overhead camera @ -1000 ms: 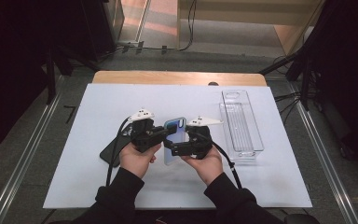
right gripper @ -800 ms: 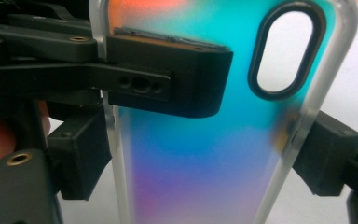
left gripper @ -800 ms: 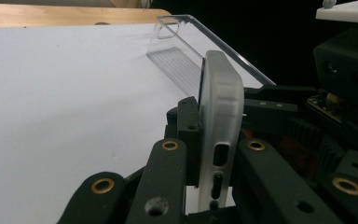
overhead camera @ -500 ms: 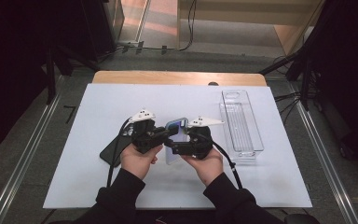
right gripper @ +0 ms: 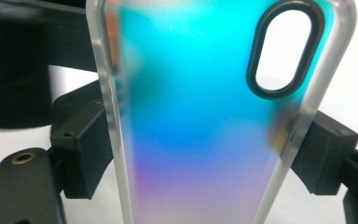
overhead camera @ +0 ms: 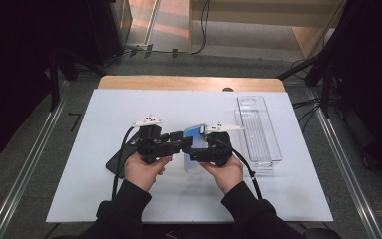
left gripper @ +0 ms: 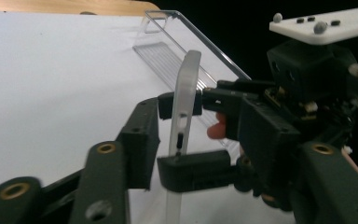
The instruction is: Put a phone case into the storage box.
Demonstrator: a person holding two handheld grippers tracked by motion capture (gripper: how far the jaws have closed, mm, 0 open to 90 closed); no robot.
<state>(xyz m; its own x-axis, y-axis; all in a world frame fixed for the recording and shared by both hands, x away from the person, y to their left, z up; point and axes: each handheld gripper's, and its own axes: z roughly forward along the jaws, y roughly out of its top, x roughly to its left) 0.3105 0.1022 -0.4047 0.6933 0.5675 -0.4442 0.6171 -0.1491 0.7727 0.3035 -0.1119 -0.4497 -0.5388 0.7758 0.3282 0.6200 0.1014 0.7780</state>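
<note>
Over the white table cover, close to the person, two hands hold two black grippers that meet at a phone case with a blue and purple shine. The right gripper is clamped on the case, with one pad on each long edge, so the case stands up just above the cover with its camera hole at the top. The left gripper has just been opening, and its jaws now sit loose around the thin edge of the case, while a clear tray lies well off to the right and a dark phone lies flat under the left hand.
</note>
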